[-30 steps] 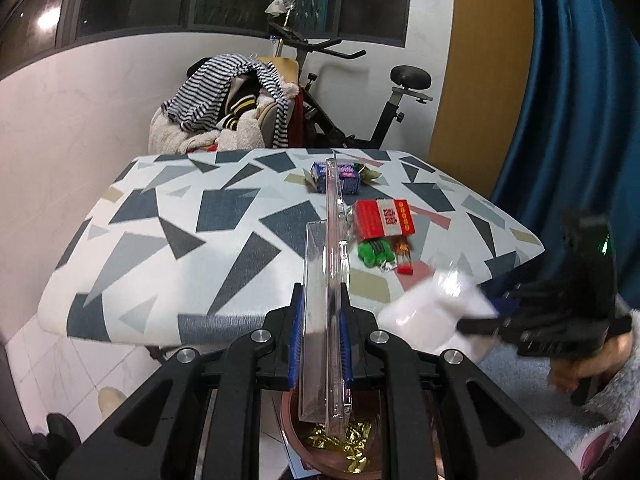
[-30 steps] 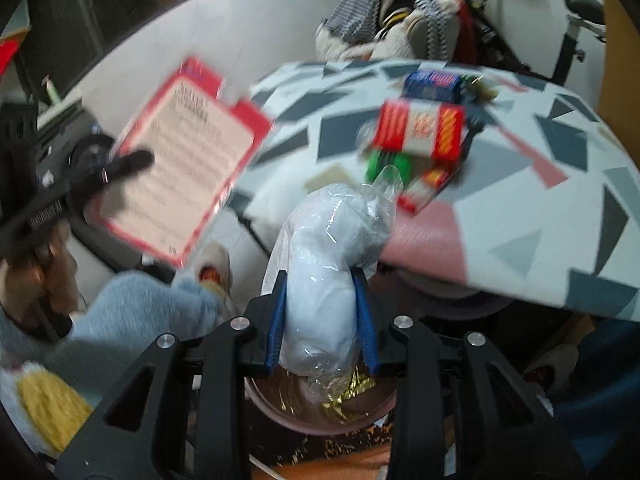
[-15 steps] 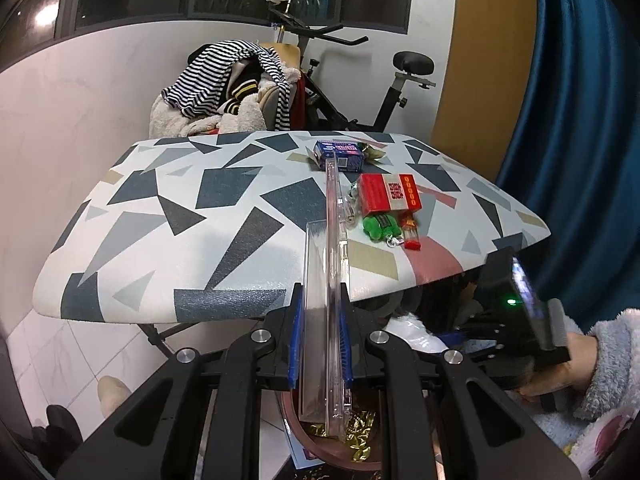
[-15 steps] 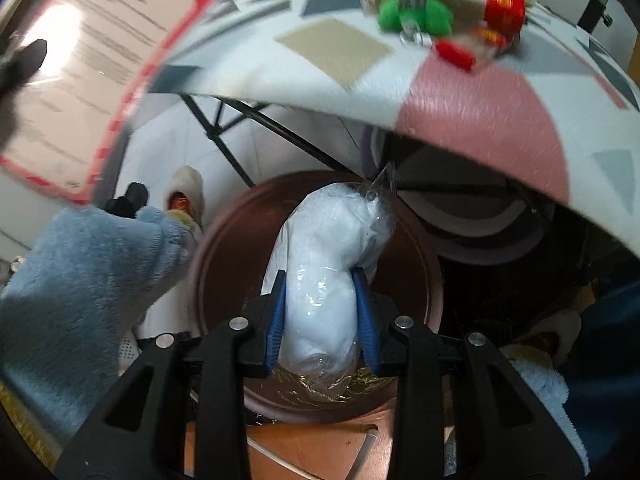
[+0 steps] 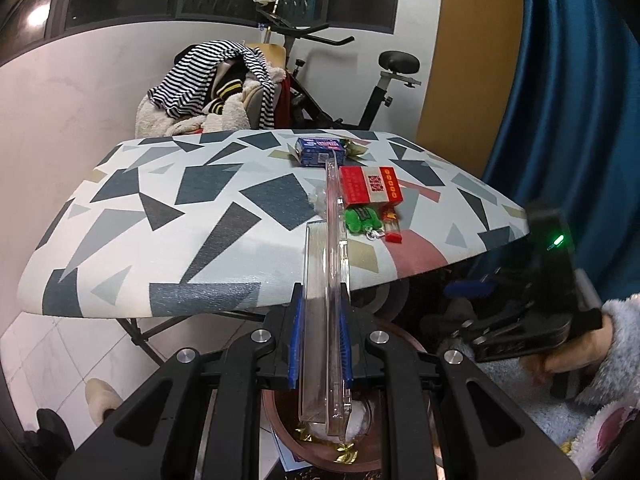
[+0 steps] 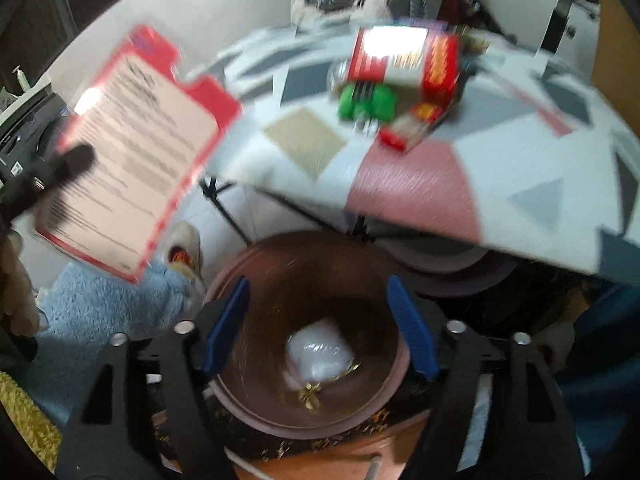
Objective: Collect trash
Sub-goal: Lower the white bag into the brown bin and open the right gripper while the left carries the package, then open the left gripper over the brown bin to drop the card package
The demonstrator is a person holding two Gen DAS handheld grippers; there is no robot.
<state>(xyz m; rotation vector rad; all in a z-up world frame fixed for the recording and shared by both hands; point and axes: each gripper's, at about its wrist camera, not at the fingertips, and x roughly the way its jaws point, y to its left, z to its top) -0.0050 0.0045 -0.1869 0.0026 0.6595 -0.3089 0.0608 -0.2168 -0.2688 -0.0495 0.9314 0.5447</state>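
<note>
The right gripper (image 6: 318, 326) is opening, nothing between its jaws. Below, a white plastic bag (image 6: 318, 354) lies in the brown bin (image 6: 256, 264).

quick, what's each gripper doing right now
Left gripper: shut on the clear plastic package.
Right gripper: jaws opening, nothing between them; the white bag lies in the bin.

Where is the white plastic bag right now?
In the right wrist view, the white plastic bag lies inside the brown bin, beside gold wrappers, below the opening right gripper.
</note>
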